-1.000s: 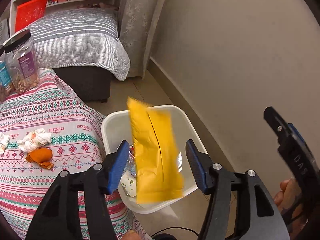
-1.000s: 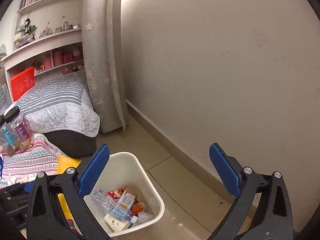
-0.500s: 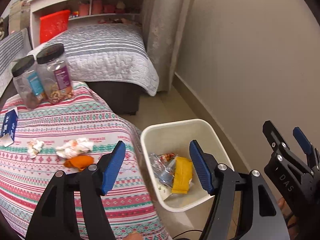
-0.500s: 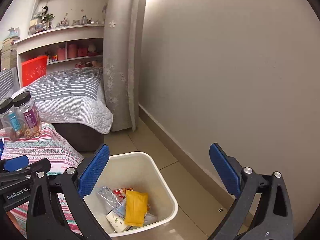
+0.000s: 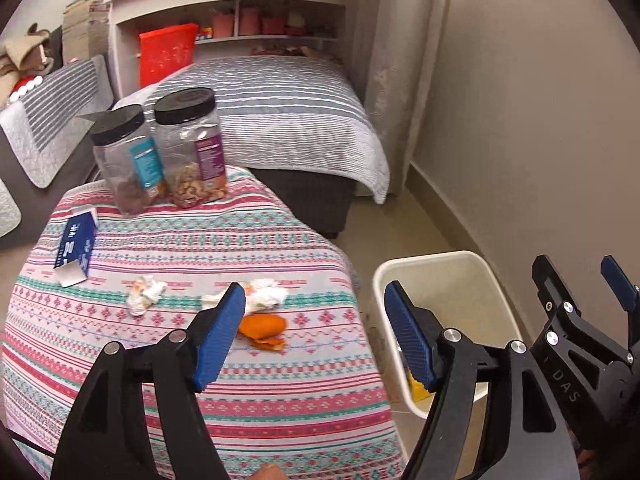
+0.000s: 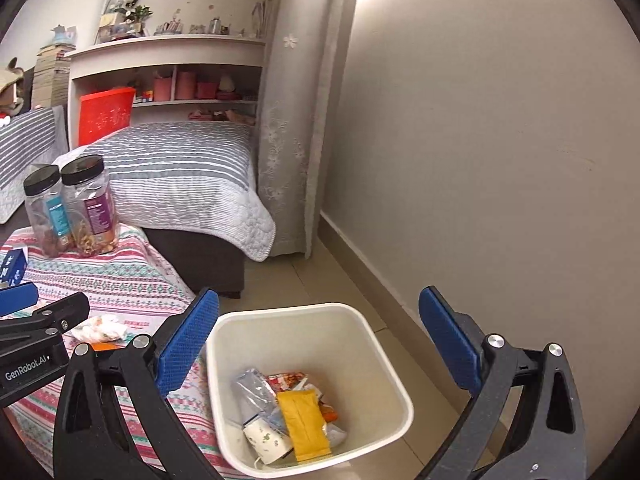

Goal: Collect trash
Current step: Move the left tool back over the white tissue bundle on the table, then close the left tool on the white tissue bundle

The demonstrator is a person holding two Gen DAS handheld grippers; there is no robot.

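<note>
Trash bin (image 5: 440,276) stands on the floor beside the desk (image 5: 280,400); my left claw (image 5: 312,340) gapes wide, empty, above orange peel (image 5: 262,326). Right view: "GenRobot.AI" legible; right claw (image 6: 316,344) wide open, empty, over the bin's yellow packet (image 6: 304,420).

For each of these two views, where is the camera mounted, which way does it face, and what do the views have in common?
Left wrist: on the left gripper, facing the patterned table with tissues and orange peel; open jaws show, right gripper at right.
Right wrist: on the right gripper, looking down into the white bin holding the yellow packet; open jaws show, left gripper at left.
Shared: bin, two jars, table, bed.
</note>
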